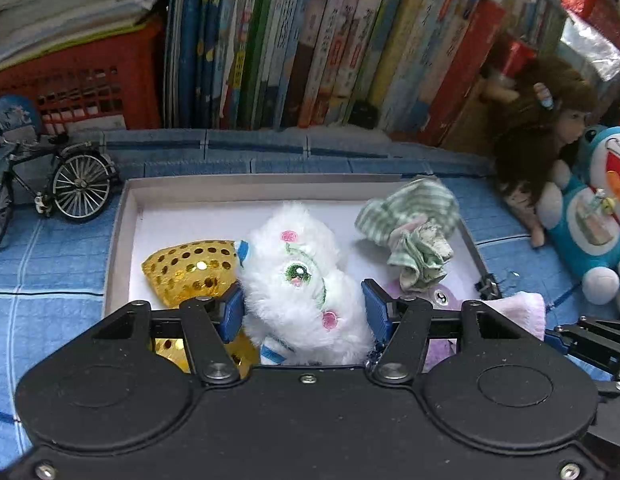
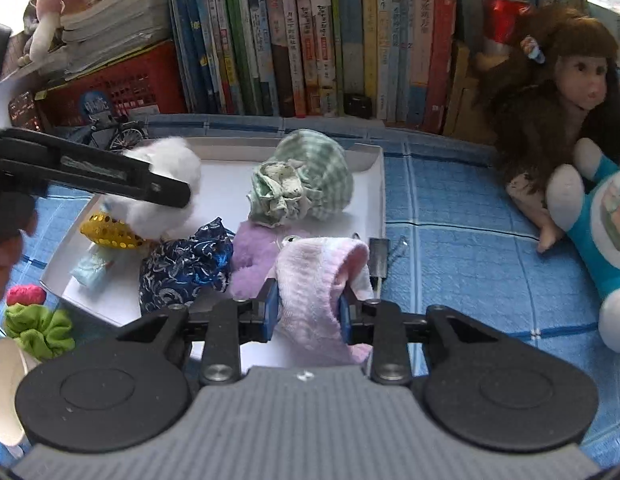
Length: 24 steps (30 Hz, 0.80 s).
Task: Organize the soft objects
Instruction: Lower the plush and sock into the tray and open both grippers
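Two tools are in my hands, and both are over a blue checked cloth (image 2: 449,208) that covers the surface in front of a long row of books (image 2: 310,36). On that cloth I see the white shallow box (image 1: 128,204), the biggest task item, with soft things lying in it. To the right of the box, against the books, a brown-haired doll (image 2: 565,92) sits just beside a blue and white plush (image 2: 597,224). Inside the box, my left tool (image 1: 304,306) is clamped on a white fluffy plush (image 1: 298,276), its blue pads pressing in from both sides; the plush has an embroidered green eye and pink cheek spots. A gold sequin pouch (image 1: 190,268) touches the plush on its left. Toward the far right corner of the box lies a green striped cloth bundle (image 2: 306,180). Nearer me in the right wrist view are a dark blue patterned pouch (image 2: 186,268) and, just beside it, a purple fuzzy piece (image 2: 250,260). My right tool (image 2: 308,314) is closed on a pink knitted sock (image 2: 321,280), held over the box's near right corner. Left of the box a small model bicycle (image 1: 58,188) stands on the cloth, and a green scrunchie (image 2: 38,330) lies at its near left corner.
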{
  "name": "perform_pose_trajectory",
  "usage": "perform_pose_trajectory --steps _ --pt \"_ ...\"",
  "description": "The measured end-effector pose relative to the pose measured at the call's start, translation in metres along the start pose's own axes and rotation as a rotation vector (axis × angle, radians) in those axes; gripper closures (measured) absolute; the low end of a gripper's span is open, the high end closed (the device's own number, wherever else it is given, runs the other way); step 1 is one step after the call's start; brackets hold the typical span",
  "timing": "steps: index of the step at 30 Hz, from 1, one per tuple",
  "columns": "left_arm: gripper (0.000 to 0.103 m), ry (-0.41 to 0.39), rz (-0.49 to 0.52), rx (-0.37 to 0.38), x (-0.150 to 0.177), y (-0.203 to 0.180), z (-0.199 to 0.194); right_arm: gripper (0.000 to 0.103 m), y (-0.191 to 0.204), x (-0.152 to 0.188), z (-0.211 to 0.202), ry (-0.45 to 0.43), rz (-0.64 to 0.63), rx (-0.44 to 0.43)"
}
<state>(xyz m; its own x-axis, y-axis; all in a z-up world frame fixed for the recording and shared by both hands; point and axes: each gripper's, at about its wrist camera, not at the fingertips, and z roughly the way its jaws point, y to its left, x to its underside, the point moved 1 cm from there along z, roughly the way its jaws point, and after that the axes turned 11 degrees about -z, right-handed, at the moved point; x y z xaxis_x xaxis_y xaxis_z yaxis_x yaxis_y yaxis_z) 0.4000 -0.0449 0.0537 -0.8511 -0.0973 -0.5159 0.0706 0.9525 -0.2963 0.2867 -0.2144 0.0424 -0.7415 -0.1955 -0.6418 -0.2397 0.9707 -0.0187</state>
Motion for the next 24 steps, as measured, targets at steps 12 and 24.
perform_pose_trajectory --steps 12,24 --pt "0.046 0.033 -0.012 -0.043 -0.009 0.004 0.03 0.068 -0.007 -0.008 0.025 0.008 0.014 -0.082" --pt "0.029 0.052 -0.018 -0.036 -0.01 0.0 0.016 0.037 -0.006 -0.005 0.012 0.009 0.019 -0.119"
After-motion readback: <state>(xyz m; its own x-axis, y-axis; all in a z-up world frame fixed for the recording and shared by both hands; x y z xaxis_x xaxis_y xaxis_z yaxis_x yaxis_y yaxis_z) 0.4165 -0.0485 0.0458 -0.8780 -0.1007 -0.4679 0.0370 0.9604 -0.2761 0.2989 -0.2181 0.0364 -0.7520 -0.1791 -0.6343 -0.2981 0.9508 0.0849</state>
